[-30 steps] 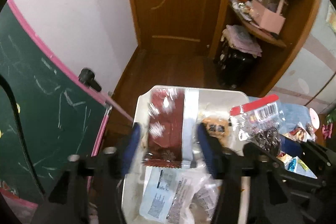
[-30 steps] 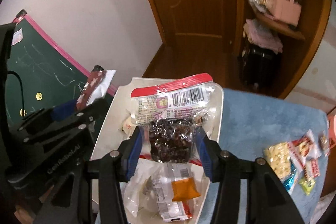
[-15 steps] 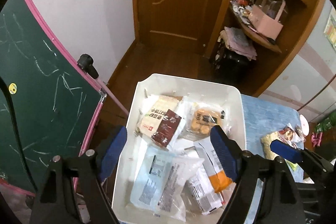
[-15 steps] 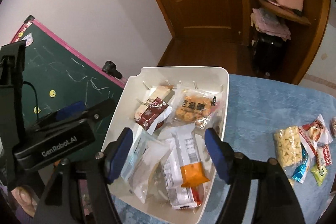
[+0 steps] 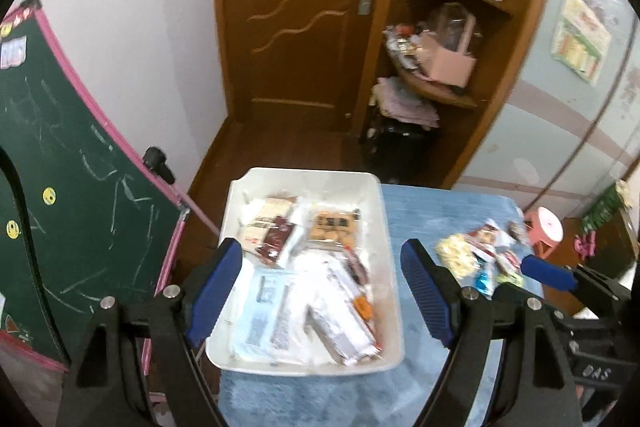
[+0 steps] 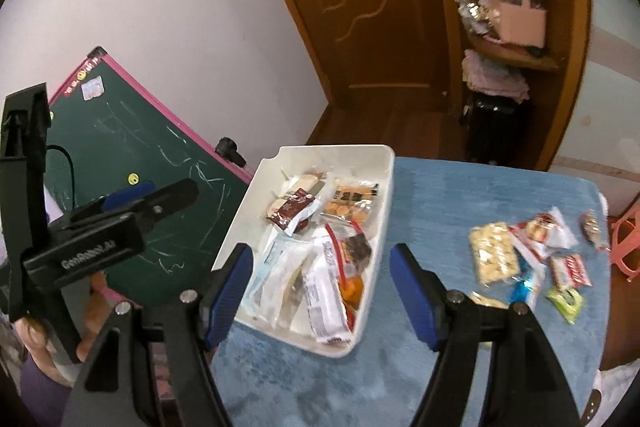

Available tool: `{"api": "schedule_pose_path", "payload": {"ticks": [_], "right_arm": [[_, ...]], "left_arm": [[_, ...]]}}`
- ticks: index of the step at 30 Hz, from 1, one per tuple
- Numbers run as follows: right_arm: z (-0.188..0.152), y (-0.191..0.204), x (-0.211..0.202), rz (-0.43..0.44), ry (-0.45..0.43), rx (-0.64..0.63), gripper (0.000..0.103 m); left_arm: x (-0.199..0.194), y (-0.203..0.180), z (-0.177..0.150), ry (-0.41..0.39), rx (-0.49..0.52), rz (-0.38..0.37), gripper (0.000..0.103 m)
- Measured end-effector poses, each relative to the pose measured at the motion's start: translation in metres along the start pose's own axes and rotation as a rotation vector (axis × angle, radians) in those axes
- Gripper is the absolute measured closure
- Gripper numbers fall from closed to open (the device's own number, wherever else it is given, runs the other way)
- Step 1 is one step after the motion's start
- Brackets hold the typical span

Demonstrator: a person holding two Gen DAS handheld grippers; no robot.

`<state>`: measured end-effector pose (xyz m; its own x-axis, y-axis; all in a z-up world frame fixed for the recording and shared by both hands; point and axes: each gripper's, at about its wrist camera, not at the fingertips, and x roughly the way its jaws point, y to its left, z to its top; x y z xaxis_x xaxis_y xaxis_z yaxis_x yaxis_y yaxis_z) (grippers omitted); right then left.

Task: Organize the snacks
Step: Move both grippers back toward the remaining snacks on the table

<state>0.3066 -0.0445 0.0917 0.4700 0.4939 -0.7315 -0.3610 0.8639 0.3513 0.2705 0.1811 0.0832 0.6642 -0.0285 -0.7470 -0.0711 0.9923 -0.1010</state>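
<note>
**Both grippers empty above the bin, more snacks waiting**

Our left gripper [image 5: 321,291] hung with its jaws spread and nothing between them; they had just been opening, and the blue pads framed only the white bin [image 5: 308,173] below. Our right gripper [image 6: 321,291] was the same: jaws that had just been opening, released, no packet in them.

Straight under both sat the bin, at the left edge of the blue tabletop [image 6: 472,195]. It was already well filled. A dark red packet [image 6: 292,213] and a packet of biscuits [image 6: 350,205] lay toward the far end, with pale wrappers and a red-edged clear bag [image 6: 340,247] heaped toward the near end.

Further out to the right, well apart from the bin, the loose snacks [image 6: 532,255] were scattered on the tabletop: a yellow puffed bar [image 6: 494,257], a red and white packet [image 6: 570,269], a small green one [image 6: 566,301] and a few others, some too blurred to name.

We judged that a drop into the bin was just done and the task was partly finished. The next move called for swinging one gripper right over the loose pile, lowering it onto a single packet, and closing on that alone. The wrappers looked thin and slippery, and they lay overlapping, so picking an outer one seemed safest.
</note>
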Motion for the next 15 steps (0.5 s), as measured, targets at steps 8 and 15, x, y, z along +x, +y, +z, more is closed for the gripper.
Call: {"api": "schedule_pose_path", "payload": {"ticks": [8,15], "right_arm": [[-0.03,-0.024,-0.082,-0.122,-0.116,-0.058,0.031],[-0.053,-0.068,-0.121,-0.23,-0.165,-0.068,0.031]], "left_arm": [[-0.061,-0.078,-0.018,-0.075,0.151,-0.088,0.014],[-0.069,-0.166,-0.044,-0.082,0.317,-0.144,0.014]]}}
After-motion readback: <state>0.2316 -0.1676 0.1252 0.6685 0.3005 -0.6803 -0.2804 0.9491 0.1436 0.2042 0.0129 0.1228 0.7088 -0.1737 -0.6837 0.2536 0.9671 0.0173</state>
